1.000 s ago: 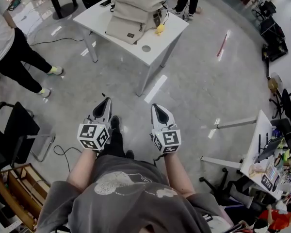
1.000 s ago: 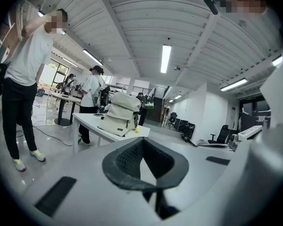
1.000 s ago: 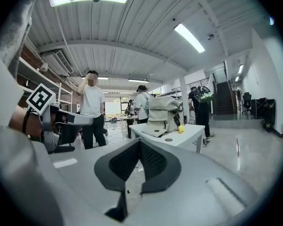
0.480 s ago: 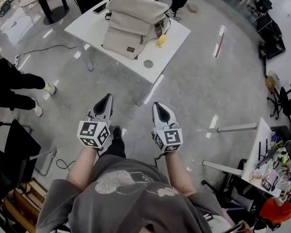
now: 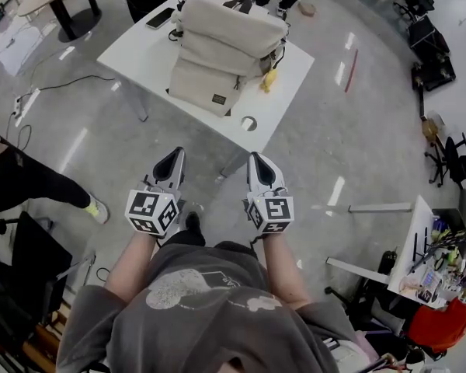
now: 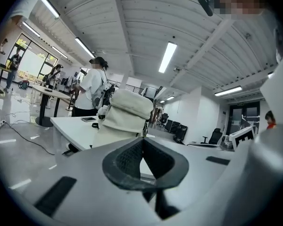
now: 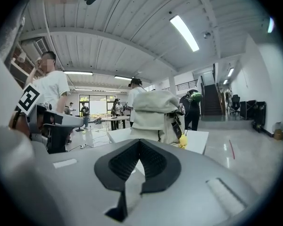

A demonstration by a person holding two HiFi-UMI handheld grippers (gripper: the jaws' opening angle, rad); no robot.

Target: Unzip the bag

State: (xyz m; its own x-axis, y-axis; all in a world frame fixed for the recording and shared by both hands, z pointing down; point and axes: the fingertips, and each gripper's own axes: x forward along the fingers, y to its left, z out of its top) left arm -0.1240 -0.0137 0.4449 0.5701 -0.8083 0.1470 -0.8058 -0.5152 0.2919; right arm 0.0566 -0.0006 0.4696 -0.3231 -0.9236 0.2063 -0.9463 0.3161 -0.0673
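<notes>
A beige backpack point(image 5: 225, 53) stands upright on a white table point(image 5: 140, 45) ahead of me, with a small yellow charm point(image 5: 269, 78) hanging at its right side. The backpack point(image 6: 125, 114) shows beyond the jaws in the left gripper view, and as the same bag point(image 7: 155, 114) in the right gripper view. My left gripper point(image 5: 173, 162) and right gripper point(image 5: 260, 168) are held side by side in front of my body, short of the table's near edge. Both are shut with nothing between their jaws.
A phone point(image 5: 158, 17) and dark cables lie on the table behind the bag, and a round hole point(image 5: 249, 123) is near its front edge. A person's legs point(image 5: 31, 185) stand at left by a black chair point(image 5: 15, 286). Cluttered desks point(image 5: 435, 263) stand at right.
The table and backpack have come closer and lower in the head view as I walk toward them. The person at left has slid down the frame. Both grippers stay shut.
</notes>
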